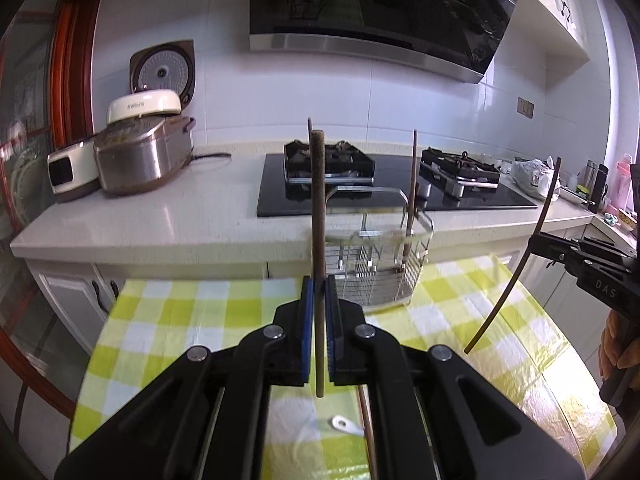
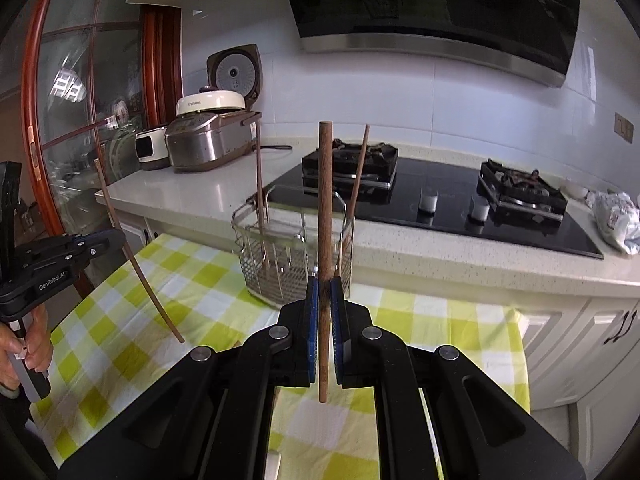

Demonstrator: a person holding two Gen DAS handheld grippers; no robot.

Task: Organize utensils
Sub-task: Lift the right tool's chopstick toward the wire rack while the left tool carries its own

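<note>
left gripper [image 1: 319, 300]: pinched on an upright wooden chopstick [image 1: 318, 216] | right gripper [image 2: 325, 300]: clamped on a second chopstick [image 2: 325, 208] | both held vertical above the checked tablecloth [image 1: 168, 320], probably for dropping into the wire utensil basket [image 1: 380, 268], where two are already stood

Matte black left gripper [image 1: 319, 288], blue pads [image 1: 306, 320] lining its fingers. Round silver pivot screws [image 1: 273, 331] on angular black linkage arms, long slots cut in the outer plates at lower frame. Same build on the right gripper [image 2: 324, 292]: black shell, blue pads, silver screws. From the side, at left of the right wrist view, white "GenRobot.AI" lettering on the black body, a grey handle below, a hand [image 2: 28, 344] around it. At right edge of the left wrist view, "DAS" embossed on black casing.
</note>
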